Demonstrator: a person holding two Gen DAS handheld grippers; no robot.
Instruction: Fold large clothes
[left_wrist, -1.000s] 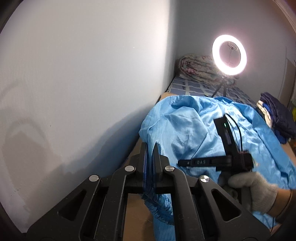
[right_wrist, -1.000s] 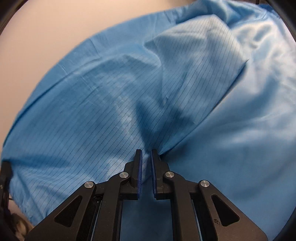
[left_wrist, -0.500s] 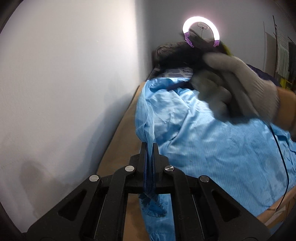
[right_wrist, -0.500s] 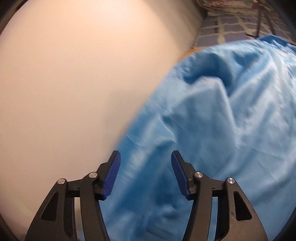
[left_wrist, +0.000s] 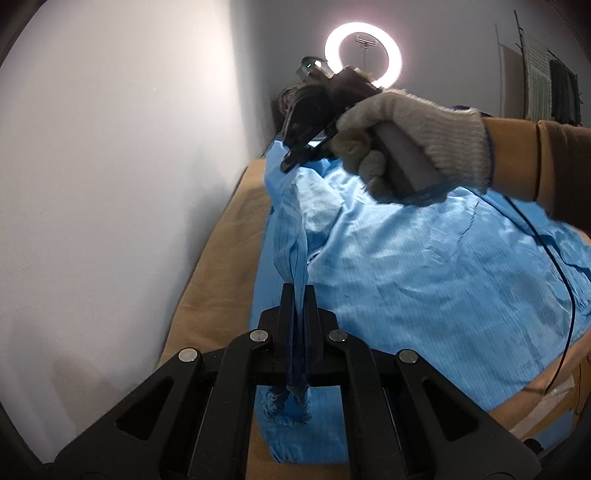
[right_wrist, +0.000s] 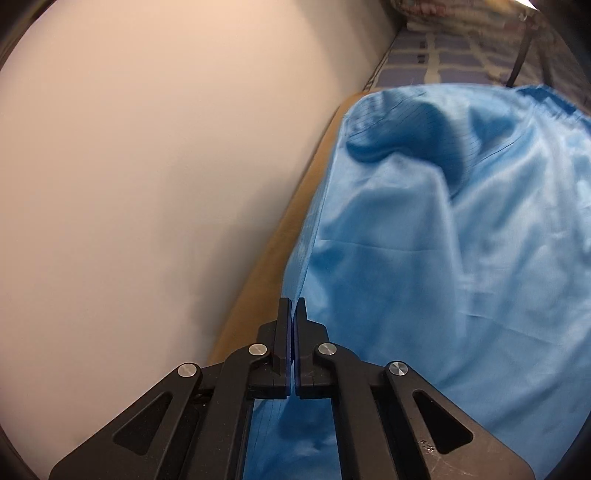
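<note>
The left gripper (left_wrist: 300, 295) is clamped on a gathered fold of the blue garment (left_wrist: 424, 280). The cloth runs between its fingers, and a bunched, ribbed end, perhaps a cuff, hangs just below them. From the grip a narrow, taut ridge of fabric climbs straight ahead. To the right of that ridge the garment spreads wide and creased over a tan bed (left_wrist: 218, 266), whose bare strip lies left of the gripper, against a pale wall (left_wrist: 118, 166).

Further ahead and up to the right, a gloved hand (left_wrist: 413, 136) holds the right gripper (left_wrist: 290, 162) above the far end of the ridge. A brown sleeve follows the glove out to the right edge, and a thin black cable drops from the hand across the cloth. Beyond, a ring light (left_wrist: 364, 55) glows against the far wall.

In the right wrist view, the right gripper (right_wrist: 291, 306) has its jaws together, with nothing visibly between them. Its tips sit over the garment's (right_wrist: 443, 258) left edge; whether they touch the cloth cannot be told. The fabric fills the space ahead and to the right, blurred, rising to a rounded hump. The tan bed (right_wrist: 295, 229) edge and wall (right_wrist: 166, 166) lie to the left. Furthest off is a checked blue bedspread (right_wrist: 443, 62).
</note>
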